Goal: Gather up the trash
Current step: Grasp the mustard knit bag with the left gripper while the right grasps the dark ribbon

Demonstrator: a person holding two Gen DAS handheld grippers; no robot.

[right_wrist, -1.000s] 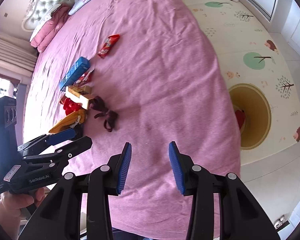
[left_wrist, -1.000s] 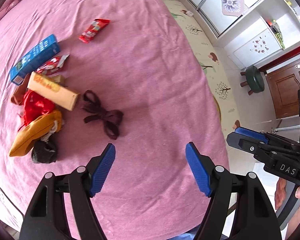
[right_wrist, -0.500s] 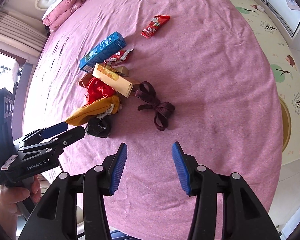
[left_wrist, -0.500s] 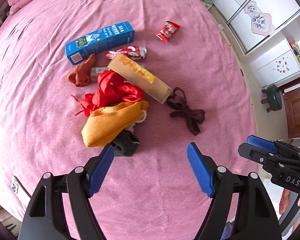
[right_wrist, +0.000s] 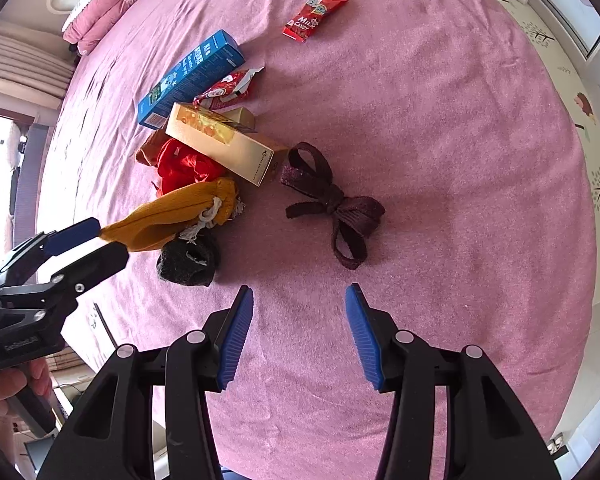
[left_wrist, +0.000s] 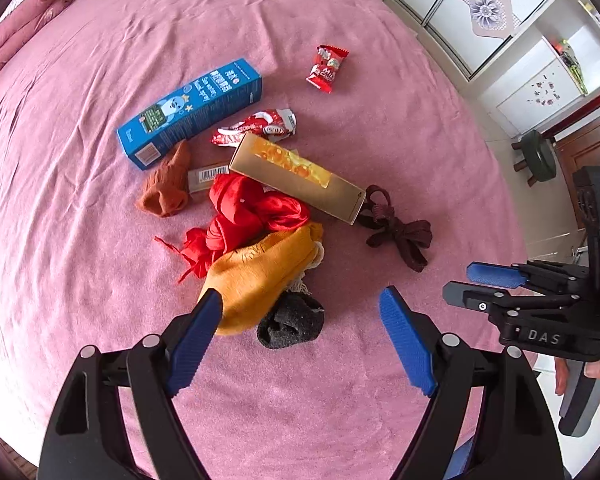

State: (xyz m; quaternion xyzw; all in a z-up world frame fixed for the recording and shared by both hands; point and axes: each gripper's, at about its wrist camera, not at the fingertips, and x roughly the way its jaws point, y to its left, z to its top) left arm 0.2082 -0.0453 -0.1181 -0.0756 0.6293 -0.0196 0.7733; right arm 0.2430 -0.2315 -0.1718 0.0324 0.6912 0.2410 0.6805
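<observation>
A pile lies on the pink bed [left_wrist: 380, 120]: a blue box [left_wrist: 190, 110], a gold box [left_wrist: 296, 178], a crumpled red-white wrapper [left_wrist: 256, 128], a red candy packet [left_wrist: 326, 68], red cloth [left_wrist: 244, 216], mustard cloth [left_wrist: 260, 276], a black sock [left_wrist: 292, 322], a brown sock [left_wrist: 166, 188] and a dark ribbon bow [left_wrist: 396, 232]. My left gripper [left_wrist: 300, 336] is open, just above the black sock and mustard cloth. My right gripper [right_wrist: 298, 324] is open and empty, near the ribbon bow [right_wrist: 332, 204] and black sock [right_wrist: 188, 260].
Pink pillows [right_wrist: 100, 12] lie at the head of the bed. A patterned play mat [right_wrist: 580, 92] covers the floor to the right. White cabinets [left_wrist: 520, 40] and a green stool [left_wrist: 538, 158] stand beyond the bed's edge.
Both grippers have swung left and closer to the pile. The right gripper's jaws have opened wider. Nothing on the bed has moved.
</observation>
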